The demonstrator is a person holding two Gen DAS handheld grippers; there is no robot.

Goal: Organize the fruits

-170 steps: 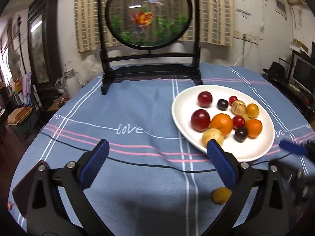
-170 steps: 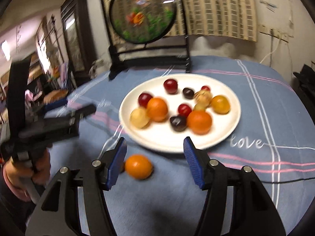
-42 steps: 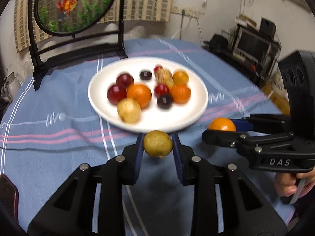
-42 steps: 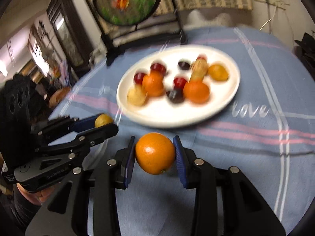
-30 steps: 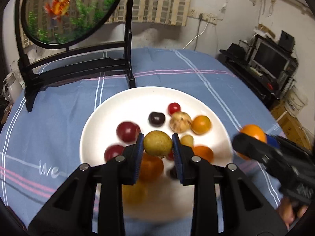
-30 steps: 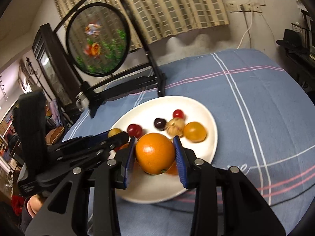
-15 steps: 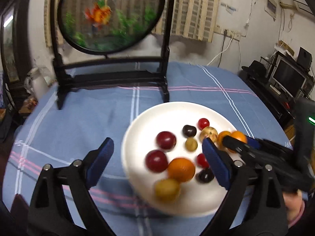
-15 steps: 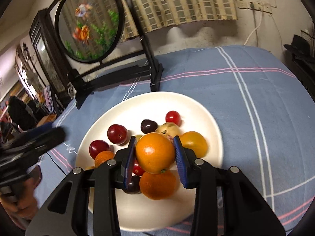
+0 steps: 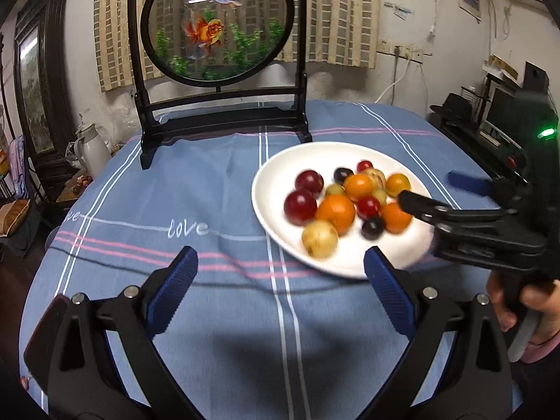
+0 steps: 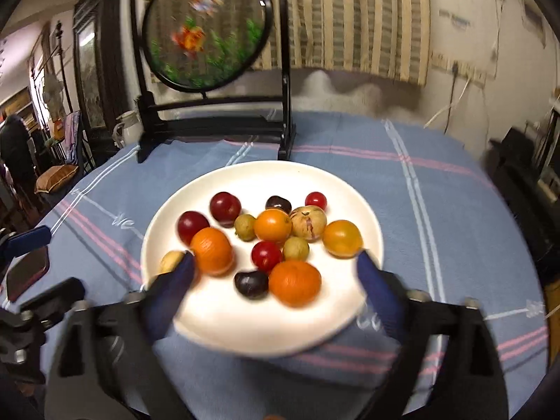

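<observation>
A round table under a blue tablecloth (image 9: 210,189) with white and pink stripes fills both views, and at its far edge stands a dark wooden stand holding a round goldfish screen (image 9: 217,24). The white plate (image 10: 252,322) sits right of centre in the left wrist view and just beyond the fingertips in the right wrist view, and every fruit in sight lies on it; none shows on the cloth. Largest are three oranges, one near (image 10: 295,282), one at the left (image 10: 211,251) and one in the middle (image 10: 272,224). Around them lie two dark red plums (image 10: 225,206), a yellow-orange fruit at the right (image 10: 342,238), a pale striped fruit (image 10: 308,222), small green-yellow ones and dark purple and red cherry-sized ones. The left gripper (image 9: 276,290) hangs over bare cloth short of the plate, jaws spread wide with nothing between them. The right gripper (image 10: 273,290) is over the plate's near rim, jaws opening, blurred, and clasping no fruit. The oranges look firm and fairly heavy, best pinched across the widest part; the plums and cherries seem smooth, likely to roll and to bruise, so a light squeeze at mid-height suits them.
</observation>
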